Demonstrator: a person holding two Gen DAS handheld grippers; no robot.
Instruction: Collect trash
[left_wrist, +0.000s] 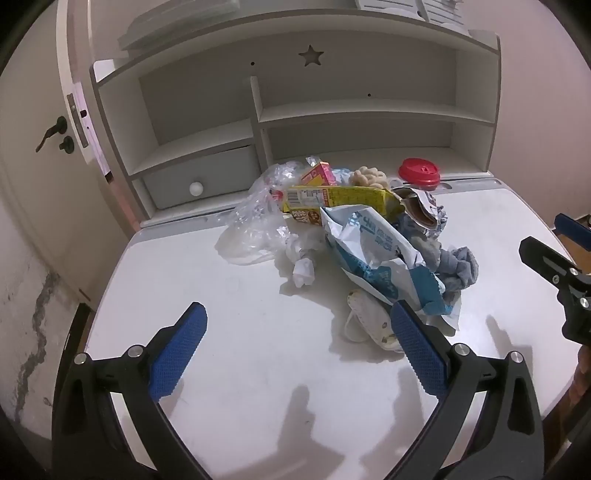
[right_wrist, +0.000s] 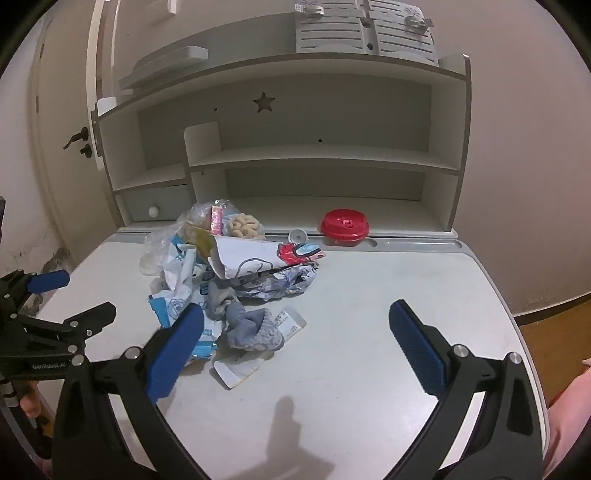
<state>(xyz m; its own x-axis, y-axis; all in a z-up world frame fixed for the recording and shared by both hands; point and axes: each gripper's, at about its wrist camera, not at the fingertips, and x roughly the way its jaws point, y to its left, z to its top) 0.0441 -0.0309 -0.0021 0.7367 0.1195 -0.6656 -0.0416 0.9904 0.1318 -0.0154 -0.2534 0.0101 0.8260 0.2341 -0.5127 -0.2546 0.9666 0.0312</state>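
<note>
Looking down at the bench (left_wrist: 221, 350), I saw the trash pile (left_wrist: 354, 236) just ahead of my wide-open, empty left claw (left_wrist: 295, 325), nearer than the wide-open, empty right claw (right_wrist: 295, 325).

A white desk (left_wrist: 229, 369) with rounded front corners carries everything, and a white shelf hutch (left_wrist: 295, 110) stands along its back edge. A red lid (left_wrist: 419, 172) sits by the groove at the back, on the right. Left of the lid sprawls the trash pile (left_wrist: 351, 236): clear plastic bag (left_wrist: 251, 221) farthest from it, yellow carton (left_wrist: 340, 197) behind, blue-and-white wrapper (left_wrist: 373, 254) in the middle, crumpled paper (left_wrist: 303, 271) in front of the bag, grey sock (left_wrist: 460, 271) nearest the lid's side.
</note>
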